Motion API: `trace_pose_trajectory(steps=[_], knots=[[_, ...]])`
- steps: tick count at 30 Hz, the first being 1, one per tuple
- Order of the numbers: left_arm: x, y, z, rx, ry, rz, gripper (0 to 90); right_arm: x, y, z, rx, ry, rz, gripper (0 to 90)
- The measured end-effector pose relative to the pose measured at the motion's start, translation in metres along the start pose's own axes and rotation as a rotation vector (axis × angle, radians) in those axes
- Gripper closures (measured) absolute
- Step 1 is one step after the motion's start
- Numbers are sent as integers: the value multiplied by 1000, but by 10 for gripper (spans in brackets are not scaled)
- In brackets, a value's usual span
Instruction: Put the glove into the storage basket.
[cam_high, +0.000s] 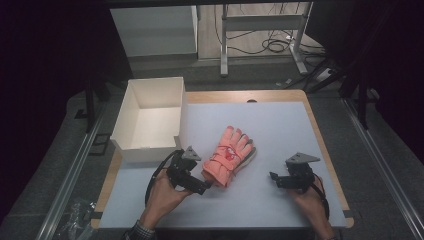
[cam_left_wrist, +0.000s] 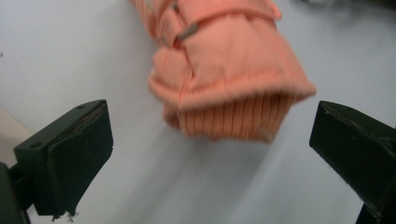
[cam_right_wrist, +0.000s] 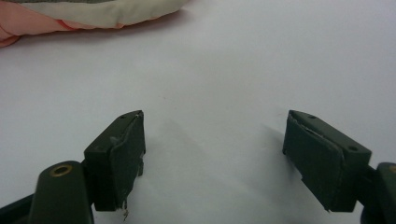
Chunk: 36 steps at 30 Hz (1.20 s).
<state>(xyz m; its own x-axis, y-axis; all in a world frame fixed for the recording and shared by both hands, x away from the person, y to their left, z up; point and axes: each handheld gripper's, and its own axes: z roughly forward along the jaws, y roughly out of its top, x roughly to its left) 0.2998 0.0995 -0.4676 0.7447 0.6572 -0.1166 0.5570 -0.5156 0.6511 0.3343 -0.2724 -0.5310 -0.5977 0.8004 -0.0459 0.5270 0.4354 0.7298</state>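
An orange-pink glove (cam_high: 229, 155) lies flat on the pale mat (cam_high: 285, 125), fingers pointing away, with a paler glove's edge showing beneath it at the right. My left gripper (cam_high: 207, 186) hovers just at the glove's cuff end. In the left gripper view its jaws (cam_left_wrist: 210, 114) stand wide apart, and the ribbed cuff (cam_left_wrist: 229, 123) lies ahead between them, untouched. My right gripper (cam_high: 274, 177) sits to the right of the glove, open, over bare mat (cam_right_wrist: 215, 121). The glove's pale and pink edge (cam_right_wrist: 70, 16) shows at the top left of the right gripper view.
An open white box (cam_high: 147, 150) stands at the back left of the table, its near corner close to my left gripper. The mat covers a wooden tabletop (cam_high: 327, 150). Desk legs and cables lie on the floor beyond.
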Motion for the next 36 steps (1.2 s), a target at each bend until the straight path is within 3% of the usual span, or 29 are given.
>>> trace_pose_trajectory(steps=[10,17,22,29,32,36], knots=[[1,36,24,45,20,10,0,0,0,0,-1,0,0,211],[2,51,47,70,-5,-5,0,0,0,0,-2,0,0,211],[-3,53,66,128,29,-1,0,0,0,0,-2,0,0,211],[-9,48,91,182,40,-2,0,0,0,0,-3,0,-1,211],[-12,45,102,217,71,7,0,0,0,0,-3,-1,-1,211],[-14,43,111,287,77,15,10,0,0,0,-3,-1,-2,211]])
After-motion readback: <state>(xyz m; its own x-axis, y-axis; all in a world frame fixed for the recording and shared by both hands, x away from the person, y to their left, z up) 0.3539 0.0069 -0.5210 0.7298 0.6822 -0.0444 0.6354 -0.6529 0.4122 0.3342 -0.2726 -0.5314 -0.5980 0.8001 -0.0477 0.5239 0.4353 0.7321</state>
